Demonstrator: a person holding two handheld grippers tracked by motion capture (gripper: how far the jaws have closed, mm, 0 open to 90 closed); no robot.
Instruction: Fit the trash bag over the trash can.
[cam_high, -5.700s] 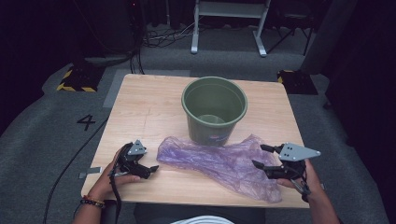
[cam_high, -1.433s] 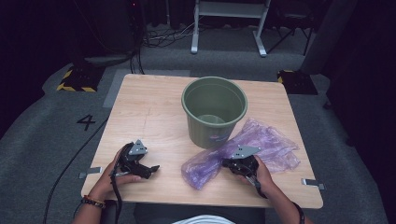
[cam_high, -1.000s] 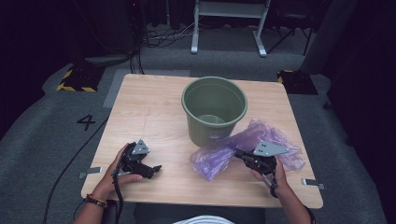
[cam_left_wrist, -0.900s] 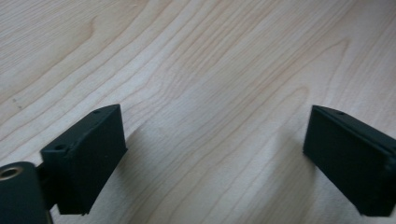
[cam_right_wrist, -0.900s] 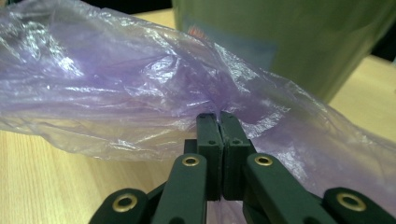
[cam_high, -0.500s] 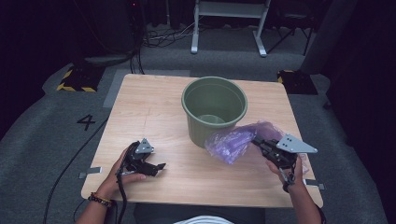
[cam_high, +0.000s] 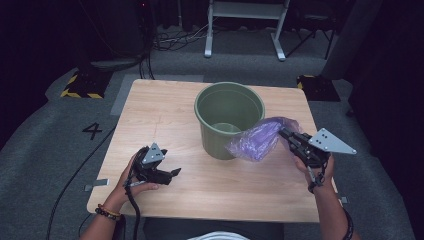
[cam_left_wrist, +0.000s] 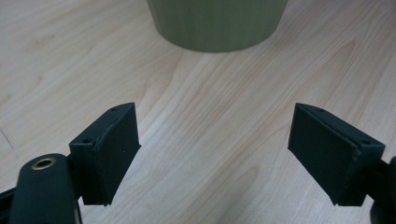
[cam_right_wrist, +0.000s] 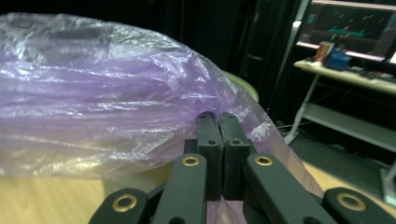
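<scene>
Wooden tabletop (cam_high: 165, 115): right gripper (cam_high: 292, 139) clamps the purple bag (cam_high: 255, 142) aloft beside the green bucket (cam_high: 229, 117); lining remains. Left gripper (cam_high: 167, 174) jaws spread, empty, near front-left corner.

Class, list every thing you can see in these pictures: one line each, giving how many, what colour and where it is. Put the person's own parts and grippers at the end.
bucket: one, green, upright on the middle of the table, open top.
plastic bag: one, translucent purple, bunched, lifted off the table at the bucket's right side, touching its rim.
table: one, light wood, on grey floor.
metal stand: one, white, on the floor beyond the table.
floor number 4: one, black, left of the table.
left gripper: one, black, low over the table's near left, jaws open with nothing between them.
right gripper: one, black, raised at the right, shut on the plastic bag.
hands: two, one behind each gripper.
</scene>
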